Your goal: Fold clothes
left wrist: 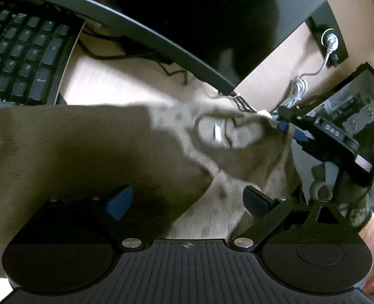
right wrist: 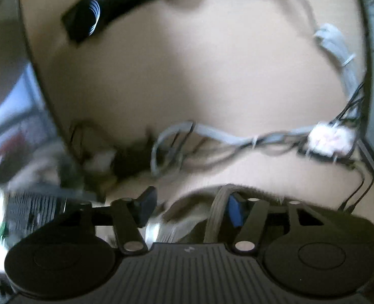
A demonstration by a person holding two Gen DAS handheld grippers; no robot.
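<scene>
A grey-olive garment [left wrist: 67, 152] with a light patterned inner side [left wrist: 212, 212] hangs and drapes across the left wrist view, its neck opening and label [left wrist: 218, 133] near the middle. My left gripper [left wrist: 187, 200] has its blue-padded fingers wide apart, with cloth lying between them. The right gripper [left wrist: 321, 136] shows at the right of that view, up at the garment's far edge. In the right wrist view, my right gripper [right wrist: 192, 207] has its jaws apart, with the garment's ribbed edge [right wrist: 217, 217] lying against the blue pad of the right finger [right wrist: 235, 212].
A black keyboard [left wrist: 22, 58] lies at upper left, a dark monitor [left wrist: 187, 17] above on the light wooden desk [left wrist: 105, 83]. White and black cables [right wrist: 237, 139] cross the desk. An open computer case [left wrist: 356, 109] stands at right.
</scene>
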